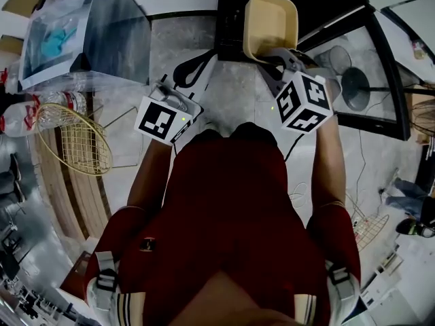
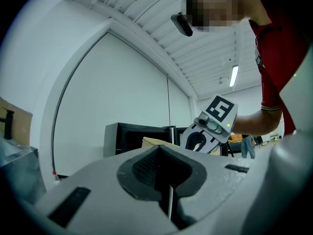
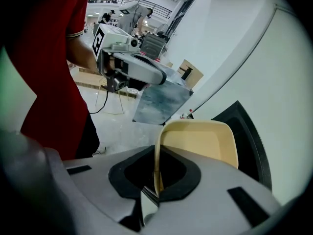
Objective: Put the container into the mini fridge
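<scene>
A cream plastic container [image 1: 270, 26] is held by its near rim in my right gripper [image 1: 273, 58], just in front of the black mini fridge [image 1: 230, 19], which stands open. In the right gripper view the rim of the container [image 3: 200, 141] sits pinched between the jaws of that gripper [image 3: 156, 180], and the fridge's dark opening [image 3: 249, 136] lies beyond it. My left gripper [image 1: 200, 63] hovers to the left with its jaws together and nothing in them. The left gripper view shows its own jaws [image 2: 169, 202], and beyond them the fridge [image 2: 132, 136], the container [image 2: 156, 142] and the right gripper [image 2: 195, 141].
A gold wire basket [image 1: 71, 138] and plastic bottles [image 1: 41, 107] lie on the floor at the left. Behind them stands a grey box [image 1: 102, 26]. A black frame and a round stand base [image 1: 357, 87] are to the right of the fridge. Cables cross the floor.
</scene>
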Demonstrator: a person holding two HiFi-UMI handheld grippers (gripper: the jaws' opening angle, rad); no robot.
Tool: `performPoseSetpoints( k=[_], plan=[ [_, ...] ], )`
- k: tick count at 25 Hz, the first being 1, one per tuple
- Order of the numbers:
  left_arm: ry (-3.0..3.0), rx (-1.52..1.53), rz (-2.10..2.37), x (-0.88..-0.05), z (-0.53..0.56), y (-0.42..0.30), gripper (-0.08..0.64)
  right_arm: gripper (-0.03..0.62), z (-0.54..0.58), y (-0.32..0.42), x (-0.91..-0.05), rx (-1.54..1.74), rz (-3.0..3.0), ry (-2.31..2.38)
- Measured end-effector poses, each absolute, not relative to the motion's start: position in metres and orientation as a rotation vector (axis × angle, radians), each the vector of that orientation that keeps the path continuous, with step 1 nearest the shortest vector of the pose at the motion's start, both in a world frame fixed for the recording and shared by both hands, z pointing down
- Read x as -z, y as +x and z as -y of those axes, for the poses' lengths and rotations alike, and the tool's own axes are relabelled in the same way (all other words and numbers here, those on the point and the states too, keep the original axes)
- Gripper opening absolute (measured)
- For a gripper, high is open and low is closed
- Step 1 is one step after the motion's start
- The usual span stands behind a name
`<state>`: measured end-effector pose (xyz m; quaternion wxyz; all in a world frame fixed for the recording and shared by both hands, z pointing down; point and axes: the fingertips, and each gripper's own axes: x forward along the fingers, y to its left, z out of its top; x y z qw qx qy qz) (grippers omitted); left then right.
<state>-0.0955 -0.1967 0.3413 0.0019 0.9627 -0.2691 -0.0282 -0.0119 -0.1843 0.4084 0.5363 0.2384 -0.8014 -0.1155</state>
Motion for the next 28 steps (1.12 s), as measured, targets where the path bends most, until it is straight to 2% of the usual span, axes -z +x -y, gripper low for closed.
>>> performPoseSetpoints(
  k=[28],
  plan=[
    [2.813,0.027,1.346,-0.35,0.257,-0.023,0.008,0.015,0.324,0.062,-0.44,0.354,1.887,0.301]
  ],
)
